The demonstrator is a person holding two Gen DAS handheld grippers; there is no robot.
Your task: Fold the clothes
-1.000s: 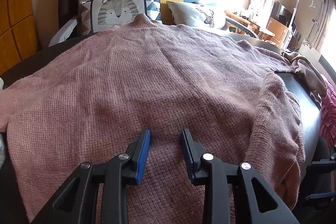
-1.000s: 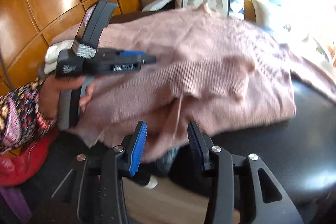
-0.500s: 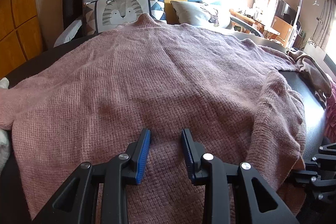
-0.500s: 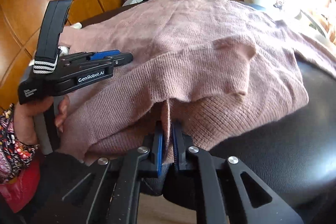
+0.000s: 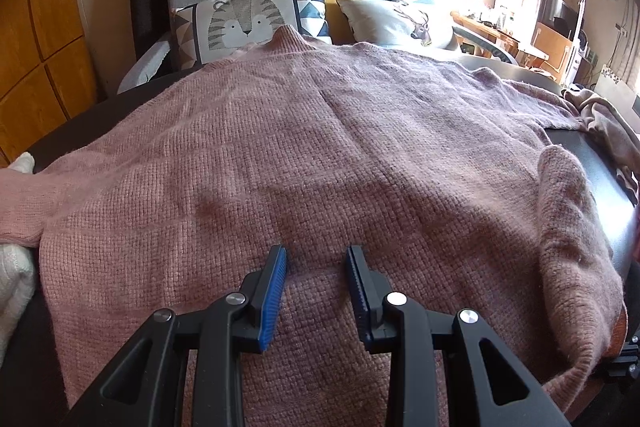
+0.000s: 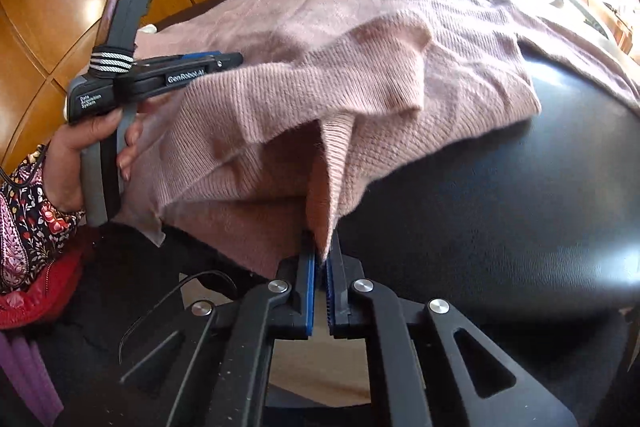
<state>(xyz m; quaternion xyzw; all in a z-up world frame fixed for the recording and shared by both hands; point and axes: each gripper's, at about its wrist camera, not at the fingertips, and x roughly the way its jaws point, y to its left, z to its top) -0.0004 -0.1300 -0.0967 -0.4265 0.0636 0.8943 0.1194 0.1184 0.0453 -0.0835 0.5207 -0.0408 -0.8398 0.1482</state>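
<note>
1. Dark, rounded and glossy, the table (image 6: pixel 500 211) carries a pink sweater (image 5: pixel 320 155) spread flat over most of it, collar toward the tiger cushion (image 5: pixel 244 21).
2. One corner of the sweater, at its end farthest from the cushion, is pinched between the closed fingers of the right gripper (image 6: pixel 321 267) and drawn off the table's edge.
3. The left gripper (image 5: pixel 316 259) is held over the sweater's hem with its fingers parted and nothing between them.
4. Only a thin bit of knit appears to be clamped; it could slip out if pulled hard, and the loose weave could stretch or snag on the ridged pads.
5. A sleeve (image 5: pixel 568 227) lies bunched on the sweater's right side; it could be trapped crooked inside a fold.
6. A slick table could let the whole sweater slide with the pull.
7. Bare table is open right of the sweater; a brown cloth (image 5: pixel 604 123) lies beyond that, a white cloth (image 5: pixel 14 263) on the opposite side.
</note>
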